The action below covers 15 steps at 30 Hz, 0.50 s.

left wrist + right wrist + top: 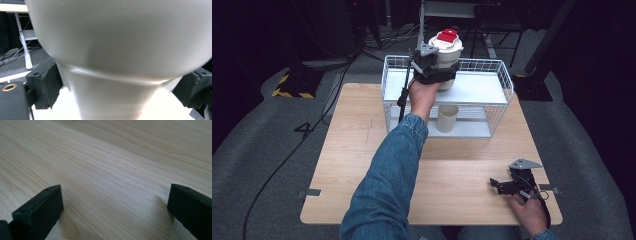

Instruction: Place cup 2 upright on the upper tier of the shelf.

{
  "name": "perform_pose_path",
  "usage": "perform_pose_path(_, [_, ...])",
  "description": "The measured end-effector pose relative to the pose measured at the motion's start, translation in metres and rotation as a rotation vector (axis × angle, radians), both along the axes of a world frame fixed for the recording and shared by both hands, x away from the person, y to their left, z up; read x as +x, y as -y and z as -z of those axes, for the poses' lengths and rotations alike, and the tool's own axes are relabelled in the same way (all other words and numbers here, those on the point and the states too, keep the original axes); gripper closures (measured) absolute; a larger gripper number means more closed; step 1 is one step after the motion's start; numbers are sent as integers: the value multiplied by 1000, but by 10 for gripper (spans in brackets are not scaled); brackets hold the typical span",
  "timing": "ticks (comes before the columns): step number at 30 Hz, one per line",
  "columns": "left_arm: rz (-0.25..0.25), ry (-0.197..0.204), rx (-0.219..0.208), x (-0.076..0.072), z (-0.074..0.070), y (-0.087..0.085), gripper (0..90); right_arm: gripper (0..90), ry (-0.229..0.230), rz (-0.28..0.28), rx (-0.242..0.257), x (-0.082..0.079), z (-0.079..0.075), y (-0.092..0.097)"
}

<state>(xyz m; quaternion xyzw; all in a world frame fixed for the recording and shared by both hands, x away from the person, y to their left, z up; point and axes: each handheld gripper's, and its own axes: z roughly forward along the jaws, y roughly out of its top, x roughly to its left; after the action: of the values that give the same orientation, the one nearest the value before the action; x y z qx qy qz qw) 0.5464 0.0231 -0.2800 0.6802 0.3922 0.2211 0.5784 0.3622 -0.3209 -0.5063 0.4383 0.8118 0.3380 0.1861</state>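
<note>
At the top centre of the high view we hold a white cup with a white lid and a red patch on top, lifted over the upper shelf of a white wire rack. Our left gripper clamps the cup's lower body; in the left gripper view the cup looms across the frame, its narrower base pinched between the two dark pads at lower left and lower right. Our left hand and denim sleeve reach up from the bottom of the frame, crossing the table and the rack's left front.

Below, on the rack's lower shelf, a second plain cup stands upright without a lid, almost straight under the held one.

The rack sits at the far edge of the light wooden table. At the lower right of the high view our right gripper rests on the tabletop in our right hand, well apart from the rack. In the right gripper view its jaws stand wide apart over bare wood grain, nothing between them.

Around the table we see grey floor, black cables at the left, and a yellow-and-black striped base at the upper left.
</note>
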Motion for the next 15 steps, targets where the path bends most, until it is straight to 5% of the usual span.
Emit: perform_pose_path(15, [-2,-8,17,0,11,7,107,4,0,0,0,0,0,0])
